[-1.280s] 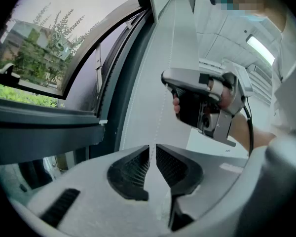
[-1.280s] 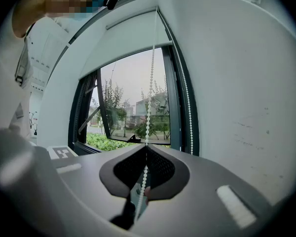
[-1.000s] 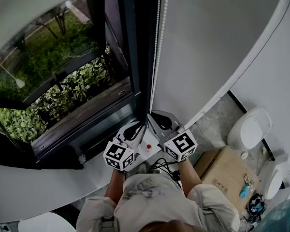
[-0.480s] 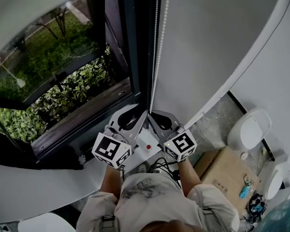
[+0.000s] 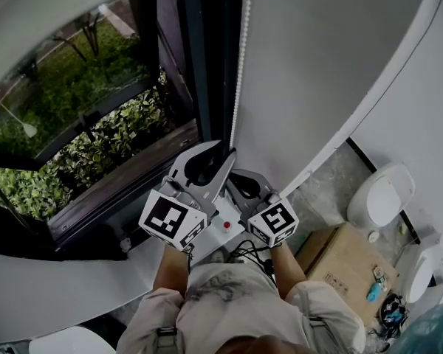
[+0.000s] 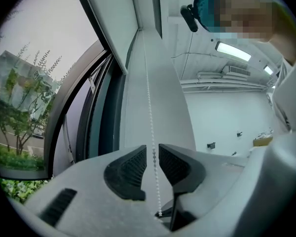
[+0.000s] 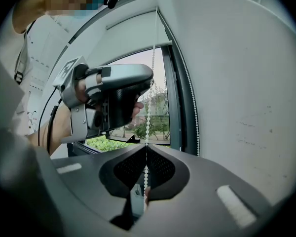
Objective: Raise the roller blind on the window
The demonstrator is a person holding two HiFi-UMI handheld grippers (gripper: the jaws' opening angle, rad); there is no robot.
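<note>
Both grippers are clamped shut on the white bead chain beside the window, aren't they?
Not both. The right gripper is clamped on the bead chain; the left gripper view shows the left gripper open, the chain running between its jaws.

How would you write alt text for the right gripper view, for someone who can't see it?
The right gripper is clamped on a white bead chain hanging by a window. The left gripper sits higher up the same chain, with greenery outside behind it.
</note>
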